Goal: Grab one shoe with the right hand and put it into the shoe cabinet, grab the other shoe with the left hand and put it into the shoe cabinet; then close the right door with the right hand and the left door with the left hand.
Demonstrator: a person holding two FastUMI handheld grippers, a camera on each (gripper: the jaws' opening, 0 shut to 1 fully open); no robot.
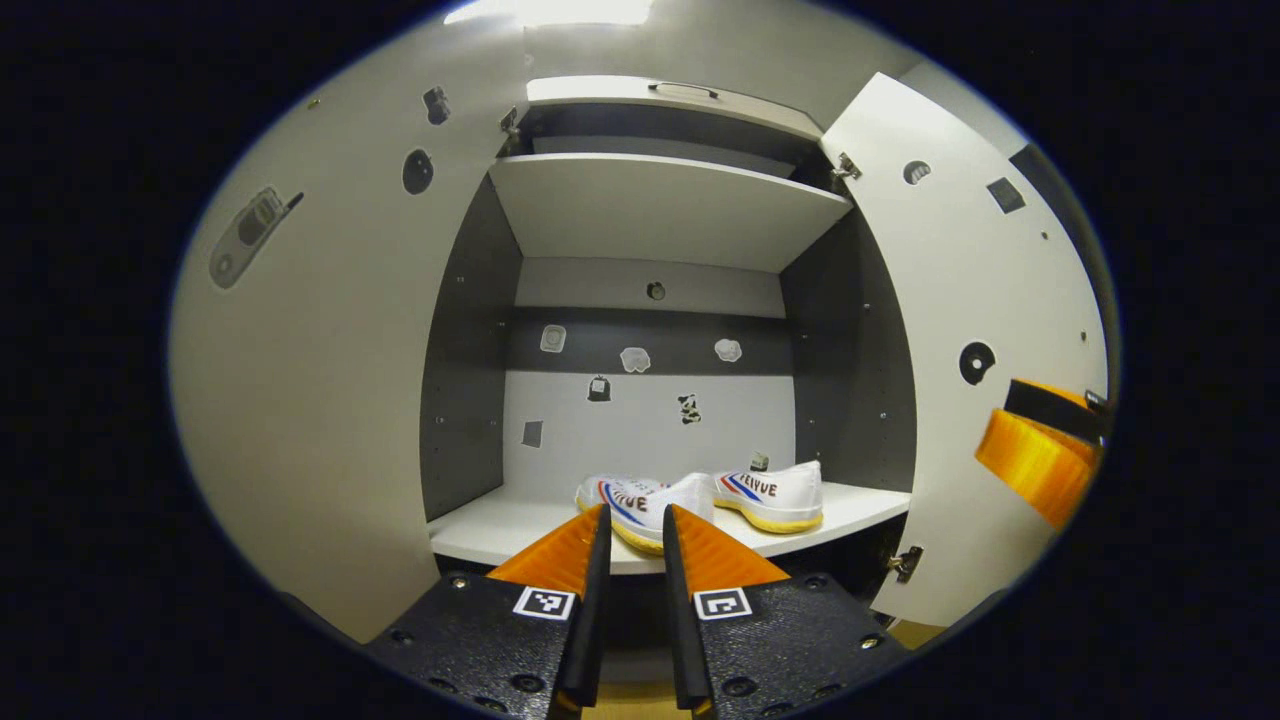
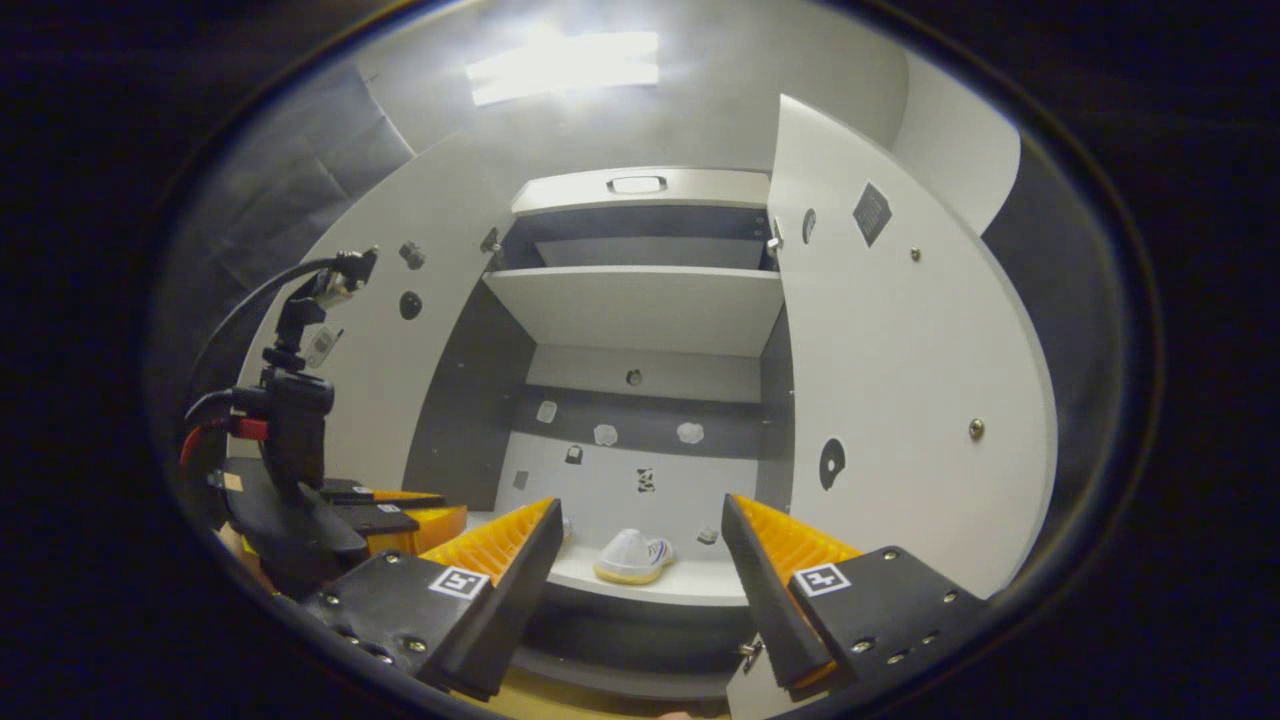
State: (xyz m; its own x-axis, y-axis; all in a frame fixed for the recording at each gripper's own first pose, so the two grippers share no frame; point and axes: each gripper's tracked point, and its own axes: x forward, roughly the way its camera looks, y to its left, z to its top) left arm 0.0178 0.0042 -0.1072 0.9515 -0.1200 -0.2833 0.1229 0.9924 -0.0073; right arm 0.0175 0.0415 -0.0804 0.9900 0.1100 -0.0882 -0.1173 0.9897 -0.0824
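On cabinet shelf [image 1: 480, 530]: two white shoes [image 1: 770, 495], doors open.

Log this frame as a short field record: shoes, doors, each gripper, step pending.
shoes: two white shoes side by side on the cabinet's lower shelf
left door: open
right door: open
left gripper: nearly closed, empty, facing the shoes
right gripper: open, empty, beside the right door
pending: closing both doors
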